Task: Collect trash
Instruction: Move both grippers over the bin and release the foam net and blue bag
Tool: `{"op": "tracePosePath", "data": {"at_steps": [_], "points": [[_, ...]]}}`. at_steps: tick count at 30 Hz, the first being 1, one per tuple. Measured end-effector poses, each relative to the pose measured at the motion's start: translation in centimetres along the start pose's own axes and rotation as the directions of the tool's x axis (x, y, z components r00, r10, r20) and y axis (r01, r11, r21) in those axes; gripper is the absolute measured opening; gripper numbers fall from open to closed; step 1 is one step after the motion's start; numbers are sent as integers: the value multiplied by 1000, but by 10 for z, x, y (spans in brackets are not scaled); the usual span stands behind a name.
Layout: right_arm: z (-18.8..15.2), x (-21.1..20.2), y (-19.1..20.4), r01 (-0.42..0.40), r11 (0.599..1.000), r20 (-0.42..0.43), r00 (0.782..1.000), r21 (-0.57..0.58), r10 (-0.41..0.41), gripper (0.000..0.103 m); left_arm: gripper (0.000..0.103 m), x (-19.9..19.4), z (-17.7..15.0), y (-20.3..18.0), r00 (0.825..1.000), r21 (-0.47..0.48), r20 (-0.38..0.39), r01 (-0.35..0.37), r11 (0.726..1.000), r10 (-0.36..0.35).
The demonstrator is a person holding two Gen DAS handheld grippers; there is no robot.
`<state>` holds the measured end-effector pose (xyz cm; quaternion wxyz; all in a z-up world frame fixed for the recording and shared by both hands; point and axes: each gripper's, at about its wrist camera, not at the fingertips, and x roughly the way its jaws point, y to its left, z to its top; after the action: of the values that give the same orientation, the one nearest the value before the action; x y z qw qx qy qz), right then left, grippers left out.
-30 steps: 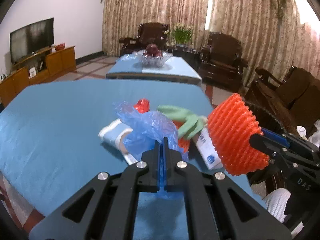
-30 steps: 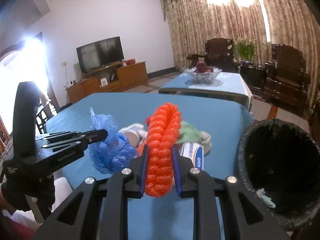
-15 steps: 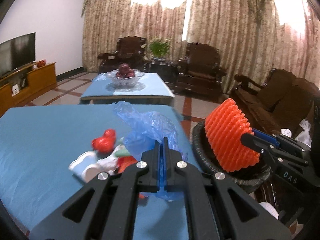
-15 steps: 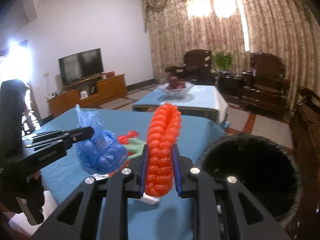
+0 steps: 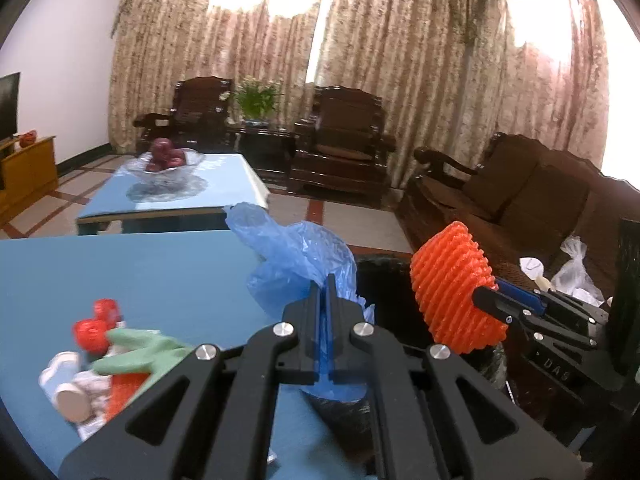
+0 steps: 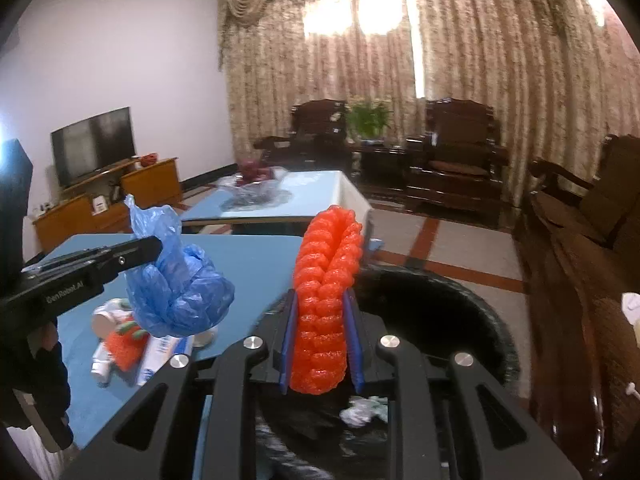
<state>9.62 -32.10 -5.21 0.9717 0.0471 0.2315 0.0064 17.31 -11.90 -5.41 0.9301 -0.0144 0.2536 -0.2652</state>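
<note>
1. Gaping beside the blue table's edge (image 6: 248,250), the black bin (image 6: 460,308) holds crumpled white scraps (image 6: 366,410).
2. Right gripper (image 6: 320,344) clamps orange foam netting (image 6: 328,300) above the rim.
3. Left gripper (image 5: 320,312) pinches a blue plastic bag (image 5: 296,264); leftover trash pile (image 5: 100,360) sits on the table.

The black bin (image 6: 460,312) gapes unobstructed just beside the blue table (image 5: 140,272); a litter pile (image 5: 100,360) crowds that table's near corner.

Left claw (image 5: 325,296) and right claw (image 6: 320,320) both clamped.
</note>
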Motion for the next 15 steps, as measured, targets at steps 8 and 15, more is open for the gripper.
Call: {"op": "tracePosePath", "data": {"at_steps": [8,15], "points": [[-12,11,-37,73,997,-18,997,26,-72,22,1,54,2,-35,997,5,-38,73,997,-73],[-21,22,-64,141,988,-57,989,57,-138,28,8,92,3,-50,985,-5,-99,142,990,-141]]}}
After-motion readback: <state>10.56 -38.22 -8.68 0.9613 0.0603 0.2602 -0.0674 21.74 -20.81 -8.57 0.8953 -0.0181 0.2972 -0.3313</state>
